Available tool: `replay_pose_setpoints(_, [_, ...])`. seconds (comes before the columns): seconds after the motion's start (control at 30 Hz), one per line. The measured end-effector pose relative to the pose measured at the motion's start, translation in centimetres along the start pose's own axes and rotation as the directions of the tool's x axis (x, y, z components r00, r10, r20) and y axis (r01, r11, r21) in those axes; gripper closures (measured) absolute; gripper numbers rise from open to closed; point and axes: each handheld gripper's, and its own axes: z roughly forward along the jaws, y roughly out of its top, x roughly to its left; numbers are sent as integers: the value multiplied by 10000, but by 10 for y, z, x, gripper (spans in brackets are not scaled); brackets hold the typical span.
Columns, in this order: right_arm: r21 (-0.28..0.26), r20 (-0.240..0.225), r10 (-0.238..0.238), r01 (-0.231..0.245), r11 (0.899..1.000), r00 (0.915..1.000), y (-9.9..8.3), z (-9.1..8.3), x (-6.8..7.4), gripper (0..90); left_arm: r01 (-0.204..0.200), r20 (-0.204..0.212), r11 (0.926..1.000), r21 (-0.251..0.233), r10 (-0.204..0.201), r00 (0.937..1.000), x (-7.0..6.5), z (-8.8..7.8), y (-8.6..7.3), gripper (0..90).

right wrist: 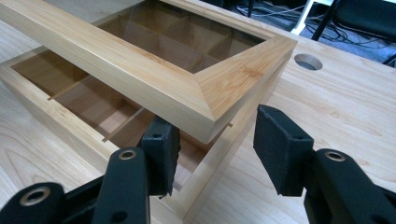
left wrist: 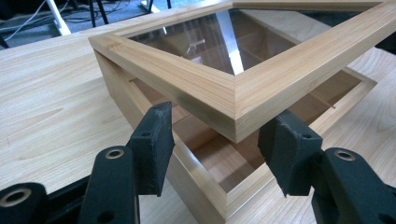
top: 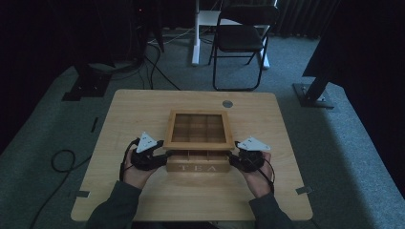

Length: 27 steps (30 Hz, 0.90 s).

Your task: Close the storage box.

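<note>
Sitting mid-tabletop (top: 143, 200), a wooden tea box (top: 198, 162) is showing its glass-paned lid (top: 199, 130) partly raised. Left tongs (left wrist: 212, 140) and right tongs (right wrist: 215, 140) are gaping unclenched around the lid's front corners

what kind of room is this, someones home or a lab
Probably a lab or recording studio rather than a home: a lone wooden table on grey carpet, black stand bases and loose cables on the floor, dark curtains around, and a folding chair behind.

Lid (top: 199, 129) hides rear tea box (top: 197, 167) compartments; forearms cut off at bottom edge.
</note>
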Motion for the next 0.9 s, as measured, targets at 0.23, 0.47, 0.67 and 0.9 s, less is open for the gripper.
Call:
replay_pose_setpoints(0.23, [69,-75,104,-103,9999,9999,-7,-1,0,495,-40,-48,9999,109,40,10000,-3,2,-5,457])
replay_pose_setpoints(0.47, [188,-136,163,-160,9997,9998,-13,1,2,496,20,-52,9998,186,-19,10000,-7,4,-12,456])
replay_pose_setpoints(0.67, [340,-225,182,-174,9993,9996,-19,2,3,486,-83,-156,9995,306,88,9998,-9,7,-18,454])
replay_pose_setpoints(0.9, [383,-274,273,-262,9989,9993,-23,1,4,483,10,-132,9995,331,-6,9999,-10,8,-21,453])
